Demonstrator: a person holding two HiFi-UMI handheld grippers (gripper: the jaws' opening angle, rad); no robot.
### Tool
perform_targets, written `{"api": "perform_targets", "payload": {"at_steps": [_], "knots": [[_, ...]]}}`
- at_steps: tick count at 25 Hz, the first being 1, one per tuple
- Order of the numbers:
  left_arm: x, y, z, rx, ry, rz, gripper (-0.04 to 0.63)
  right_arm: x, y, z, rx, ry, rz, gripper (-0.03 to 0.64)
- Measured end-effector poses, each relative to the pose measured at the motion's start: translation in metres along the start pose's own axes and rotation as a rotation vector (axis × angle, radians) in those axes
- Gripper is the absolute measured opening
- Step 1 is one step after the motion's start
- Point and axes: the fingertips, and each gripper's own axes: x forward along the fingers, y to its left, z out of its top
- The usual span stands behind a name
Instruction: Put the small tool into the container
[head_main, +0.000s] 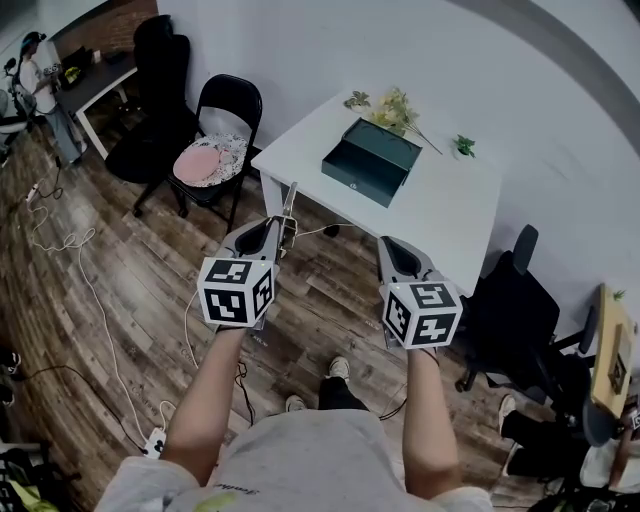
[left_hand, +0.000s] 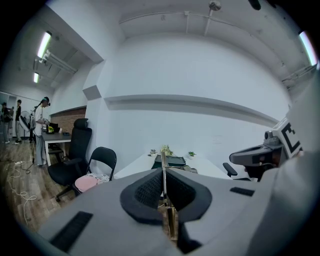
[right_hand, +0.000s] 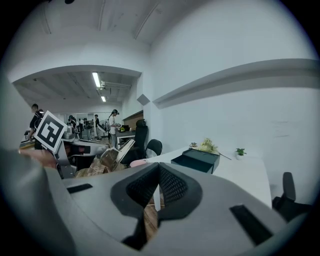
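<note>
Approach step: the small tool (head_main: 290, 205), a thin flat strip, is clamped in the left gripper (head_main: 286, 226). It pokes forward and up past the tips, well short of the counter (head_main: 460, 215). The container (head_main: 372, 160) is a dark green box on the counter near the flowers (head_main: 392, 110), well apart from both grippers.

To do it well, close in level and keep the strip edge-on so it doesn't twist in the pads. Bring the tip over the container before letting go. The lid looks down (can't be sure from here), so the free gripper probably has to lift it first.

Left gripper: fully pinched on the tool, with the strip running straight between the pads in its own view. Right gripper (head_main: 386, 243): jaws together, nothing in them, held beside the left.
</note>
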Motion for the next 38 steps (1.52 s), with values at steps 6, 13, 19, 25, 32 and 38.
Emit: {"api": "perform_targets", "payload": {"at_steps": [6,13,19,25,32,38], "knots": [[0.028,0.0,0.003,0.009,0.006,-0.006,0.001,0.019,-0.019,0.001,0.012,-0.009,-0.003,0.005],[0.089,0.002,0.01,0.021,0.019,-0.013,0.002,0.062,-0.063,0.001,0.029,-0.006,-0.007,0.005],[0.16,0.004,0.026,0.026,0.037,-0.017,0.002,0.11,-0.116,0.014,0.043,0.002,-0.012,0.005],[0.222,0.003,0.048,0.028,0.049,-0.013,0.001,0.15,-0.169,0.032,0.055,0.007,-0.014,0.005],[0.271,0.002,0.061,0.029,0.059,-0.007,0.001,0.183,-0.207,0.042,0.063,0.009,-0.005,0.005],[0.3,-0.003,0.067,0.036,0.071,-0.007,0.002,0.201,-0.231,0.048,0.064,0.011,0.002,0.005]]}}
